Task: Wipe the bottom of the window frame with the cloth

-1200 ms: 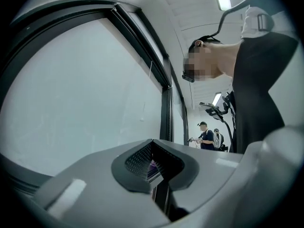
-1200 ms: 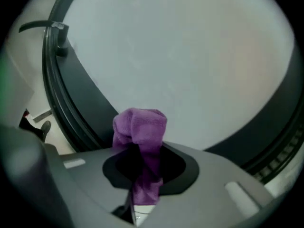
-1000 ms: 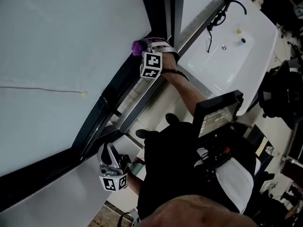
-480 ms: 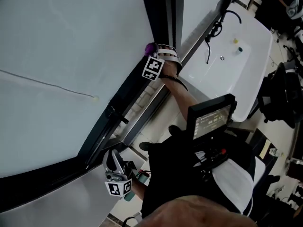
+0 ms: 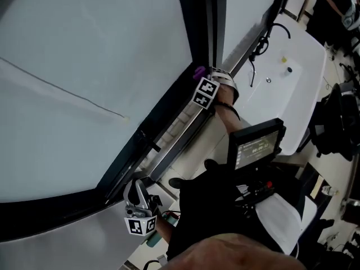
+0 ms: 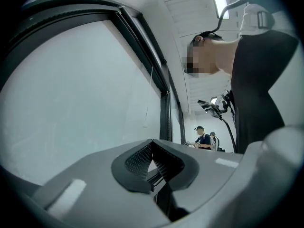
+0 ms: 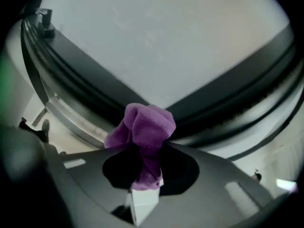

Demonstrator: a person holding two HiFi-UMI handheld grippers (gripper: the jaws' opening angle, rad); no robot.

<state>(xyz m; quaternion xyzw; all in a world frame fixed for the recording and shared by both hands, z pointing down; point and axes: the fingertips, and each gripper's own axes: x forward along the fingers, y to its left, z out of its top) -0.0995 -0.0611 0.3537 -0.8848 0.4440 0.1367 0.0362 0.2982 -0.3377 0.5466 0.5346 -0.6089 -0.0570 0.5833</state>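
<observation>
while right fingers (image 7: 183, 171) clench cloth (image 7: 142, 127) at window frame (image 5: 169, 108) | left fingers (image 6: 139, 160) clenched | sink (image 5: 298, 103) beside

my right gripper (image 5: 205, 79) sits far up the window frame (image 5: 169, 112), the cloth (image 7: 145, 125) between its jaws at the frame. my left gripper (image 5: 135, 199) hangs near the frame's lower end, the sink (image 5: 288, 89) off right.

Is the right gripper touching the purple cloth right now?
Touching. The right gripper view shows the purple cloth pinched between the jaws of the right gripper, its bunched end sticking out in front toward the dark window frame.
</observation>
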